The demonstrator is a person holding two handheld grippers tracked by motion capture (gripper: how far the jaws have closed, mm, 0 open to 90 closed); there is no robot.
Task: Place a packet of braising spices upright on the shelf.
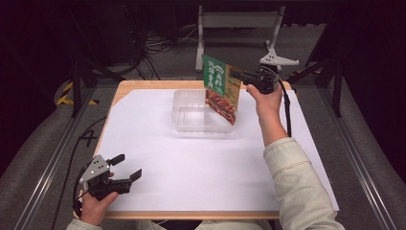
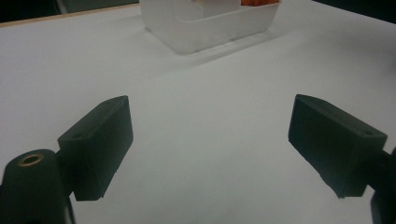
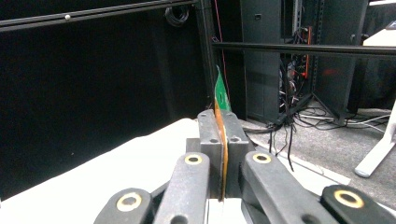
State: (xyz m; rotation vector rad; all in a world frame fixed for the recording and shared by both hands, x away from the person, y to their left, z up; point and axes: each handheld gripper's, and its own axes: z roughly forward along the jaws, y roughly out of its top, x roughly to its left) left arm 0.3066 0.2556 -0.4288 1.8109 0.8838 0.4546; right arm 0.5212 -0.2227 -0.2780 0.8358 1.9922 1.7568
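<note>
The white sheet-covered wooden table (image 1: 191, 163) carries the clear rectangular plastic container (image 1: 201, 114), which sits directly below and slightly inboard of the right gripper (image 1: 245, 76); the container's far end also appears ahead of the left gripper's jaws in the left gripper view. The flat green-and-red printed food packet (image 1: 221, 88) hangs from the right gripper, its lower corner reaching down into or just above the container's open top; which of the two cannot be settled from the high view. The right gripper is clenched on the packet's upper edge; in the right gripper view the thin packet edge (image 3: 221, 116) runs upright between the two closed jaws. The left gripper (image 1: 125, 167) rests released near the table's near edge, well apart from the container, nothing between its spread jaws.

The step in hand appears to be lowering the packet into the container. To do it well, the operator should keep the packet's lower corner inside the container's walls, descend straight so the packet does not catch the near rim, and spread the jaws only once the packet rests on the container floor; the light container may slide if pushed sideways, so the left gripper could steady its near wall.
</note>
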